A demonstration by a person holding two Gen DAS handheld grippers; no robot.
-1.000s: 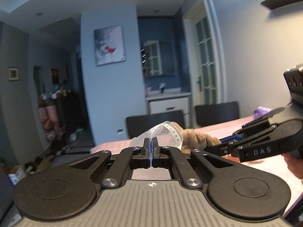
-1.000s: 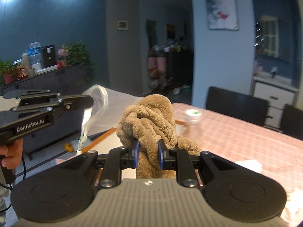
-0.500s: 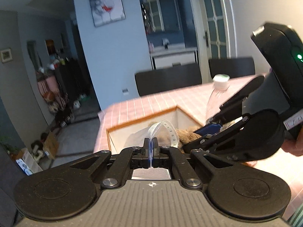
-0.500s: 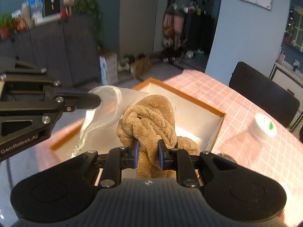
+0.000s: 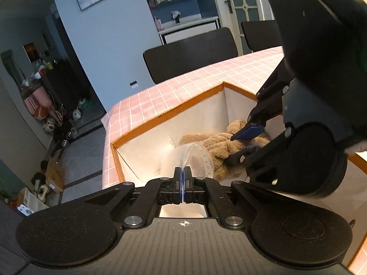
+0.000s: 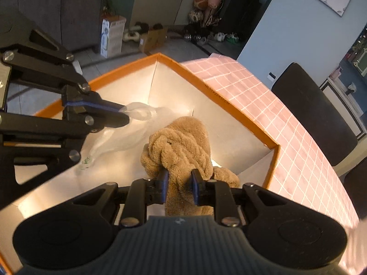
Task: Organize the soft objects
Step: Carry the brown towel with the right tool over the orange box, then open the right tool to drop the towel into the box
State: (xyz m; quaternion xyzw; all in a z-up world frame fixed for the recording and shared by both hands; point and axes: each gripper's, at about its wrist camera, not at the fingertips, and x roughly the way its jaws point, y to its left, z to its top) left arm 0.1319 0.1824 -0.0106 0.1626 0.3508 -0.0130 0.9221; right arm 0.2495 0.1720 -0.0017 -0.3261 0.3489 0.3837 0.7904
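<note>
Right wrist: right gripper (image 6: 179, 181) tilted down, clamping plush toy (image 6: 179, 142)

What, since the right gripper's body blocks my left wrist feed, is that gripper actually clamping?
Observer: The right gripper is shut on a knotted brown plush bundle, held over the orange-rimmed box.
Operator: Does my mesh bag reach the box floor?
Observer: From the left gripper the mesh bag trails down, and its green-printed end appears to lie on the white floor, left of the plush.
</note>
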